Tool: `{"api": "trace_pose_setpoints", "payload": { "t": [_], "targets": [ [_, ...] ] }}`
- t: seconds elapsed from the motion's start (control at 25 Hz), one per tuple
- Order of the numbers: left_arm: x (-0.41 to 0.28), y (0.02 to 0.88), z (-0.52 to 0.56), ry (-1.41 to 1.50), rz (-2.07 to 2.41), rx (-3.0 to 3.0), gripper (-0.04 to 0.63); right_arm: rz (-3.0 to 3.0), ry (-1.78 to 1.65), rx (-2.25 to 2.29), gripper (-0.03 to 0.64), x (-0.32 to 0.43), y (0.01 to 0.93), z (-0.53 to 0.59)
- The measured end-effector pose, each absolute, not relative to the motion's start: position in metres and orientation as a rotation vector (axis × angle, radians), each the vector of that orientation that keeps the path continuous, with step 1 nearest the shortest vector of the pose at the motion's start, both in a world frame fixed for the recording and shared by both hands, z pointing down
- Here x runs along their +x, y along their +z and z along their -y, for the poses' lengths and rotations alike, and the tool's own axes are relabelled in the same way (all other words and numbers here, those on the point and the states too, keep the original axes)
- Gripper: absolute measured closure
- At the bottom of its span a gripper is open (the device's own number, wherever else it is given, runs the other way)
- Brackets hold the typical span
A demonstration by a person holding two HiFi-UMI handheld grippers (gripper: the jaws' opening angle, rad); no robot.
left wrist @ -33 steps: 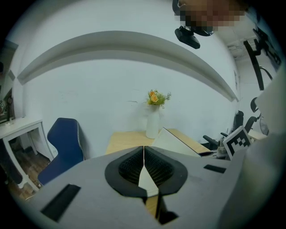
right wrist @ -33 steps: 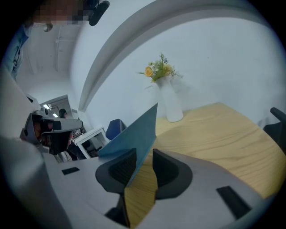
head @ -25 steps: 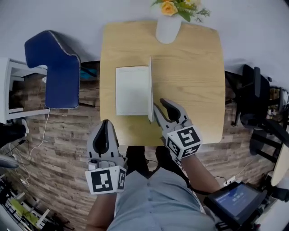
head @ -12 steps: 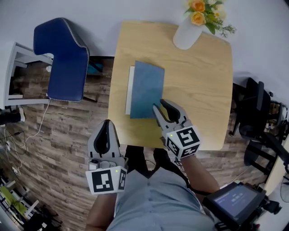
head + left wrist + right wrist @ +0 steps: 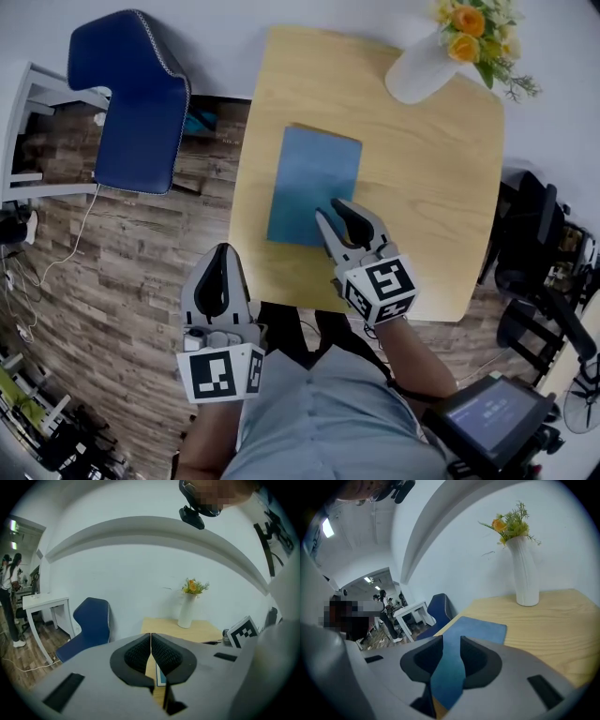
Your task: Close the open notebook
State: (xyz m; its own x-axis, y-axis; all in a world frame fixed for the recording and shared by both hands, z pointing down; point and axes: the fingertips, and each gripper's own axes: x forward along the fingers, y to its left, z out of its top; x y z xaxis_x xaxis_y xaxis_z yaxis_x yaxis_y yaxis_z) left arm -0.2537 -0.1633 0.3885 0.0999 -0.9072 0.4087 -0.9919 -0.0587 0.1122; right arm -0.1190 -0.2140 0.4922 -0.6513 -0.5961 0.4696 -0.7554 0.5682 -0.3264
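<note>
Already the notebook [image 5: 314,186] lies shut, blue cover up, on the table [image 5: 422,187], toward 9 o'clock from its middle and near that edge. The right gripper [image 5: 333,214] hangs at the book's 5 o'clock corner with its jaws spread and nothing pinched; only the cover shows through the gap. The left gripper [image 5: 220,253] sits off the table at 7 o'clock, jaws pressed together and empty. The risk, as I judge it, is the right jaws: pulled away low, a tip could hook the cover's edge and flip it open again, or nudge the book toward the 9 o'clock edge. A springy cover might also lift if it is not flat. Whether the tips touch the cover cannot be told. The book's 5 o'clock corner is hidden under the gripper, and its pages and spine under the cover.
</note>
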Motion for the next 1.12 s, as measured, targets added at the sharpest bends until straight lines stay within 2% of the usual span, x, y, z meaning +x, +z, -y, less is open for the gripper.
{"api": "trace_pose_setpoints", "payload": {
  "t": [0.56, 0.84, 1.12],
  "targets": [
    [-0.291, 0.421, 0.179, 0.331, 1.843, 1.946, 0.574, 2.367, 0.717, 0.987, 0.481, -0.156, 0.533, 0.219],
    [-0.271, 0.395, 0.177, 0.291, 1.841, 2.021, 0.574, 2.512, 0.718, 1.045, 0.482, -0.15, 0.481, 0.221],
    [-0.222, 0.338, 0.156, 0.198, 1.862, 2.142, 0.575, 2.699, 0.576, 1.123, 0.482, -0.12, 0.385, 0.2]
  ]
}}
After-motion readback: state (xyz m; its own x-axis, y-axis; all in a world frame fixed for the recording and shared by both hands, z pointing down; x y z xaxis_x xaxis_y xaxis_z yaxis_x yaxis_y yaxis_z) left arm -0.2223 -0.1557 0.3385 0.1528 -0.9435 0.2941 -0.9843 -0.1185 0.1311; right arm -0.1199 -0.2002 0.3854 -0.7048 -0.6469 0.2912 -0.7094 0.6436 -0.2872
